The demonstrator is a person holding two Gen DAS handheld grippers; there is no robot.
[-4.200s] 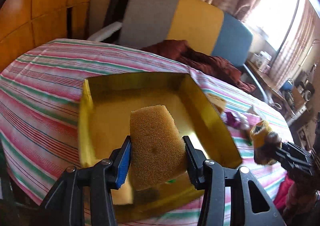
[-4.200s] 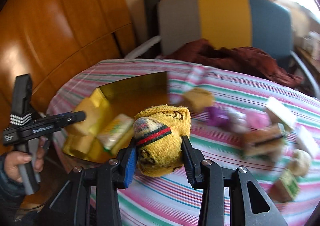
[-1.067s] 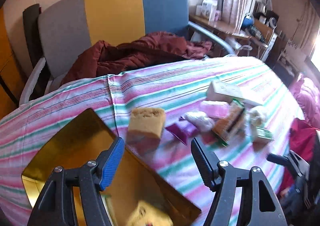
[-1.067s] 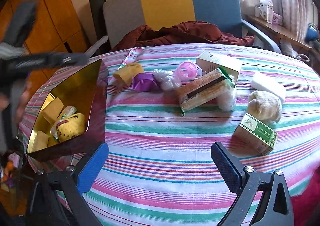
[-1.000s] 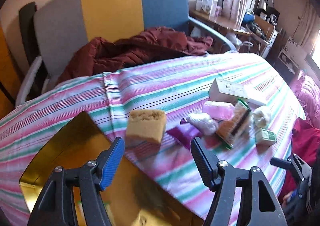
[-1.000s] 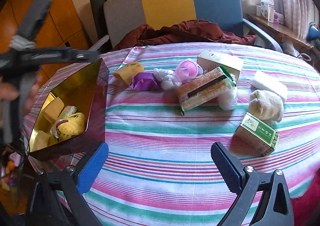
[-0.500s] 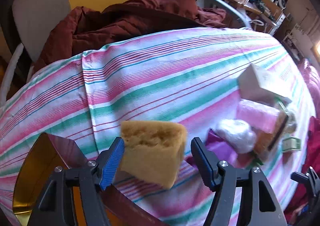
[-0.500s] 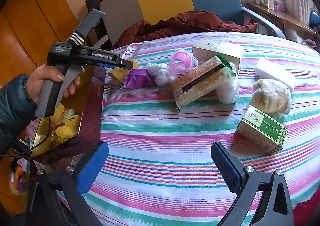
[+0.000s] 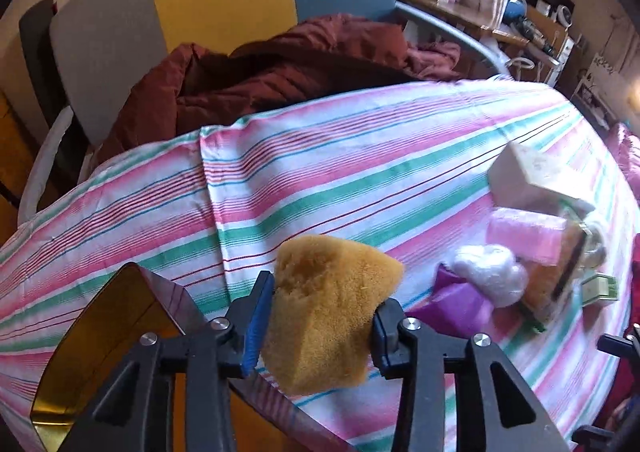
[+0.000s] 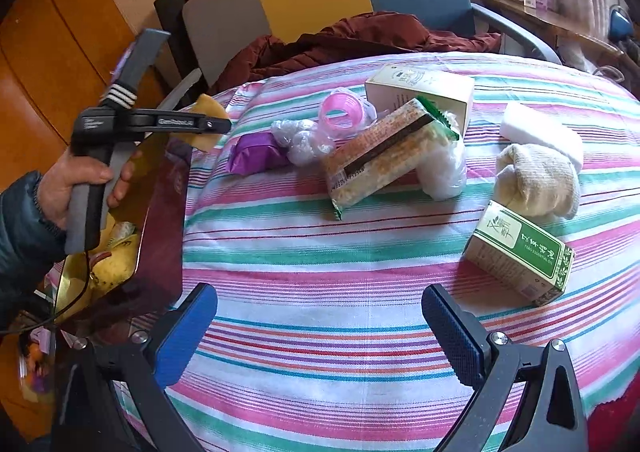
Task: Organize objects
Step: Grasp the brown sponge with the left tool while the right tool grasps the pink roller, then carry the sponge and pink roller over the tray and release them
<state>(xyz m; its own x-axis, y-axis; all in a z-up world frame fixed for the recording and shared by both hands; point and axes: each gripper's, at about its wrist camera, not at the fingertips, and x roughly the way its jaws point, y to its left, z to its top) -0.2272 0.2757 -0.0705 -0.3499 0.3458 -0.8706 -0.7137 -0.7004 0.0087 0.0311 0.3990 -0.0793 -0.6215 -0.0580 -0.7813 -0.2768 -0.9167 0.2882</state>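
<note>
Tan porous sponge [image 9: 332, 316], seemingly lifted, beside gold tray [image 9: 108, 328].

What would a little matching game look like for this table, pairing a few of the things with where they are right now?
Things:
1. tan porous sponge block
2. yellow patterned sock
3. green-labelled cardboard box
4. purple foil packet

Places:
A. inside the gold tray
B. on the striped tablecloth near the cream knitted sock
C. clamped in the left gripper
D. on the cloth beside the clear plastic wad

Pairs: 1-C, 2-A, 3-B, 4-D
</note>
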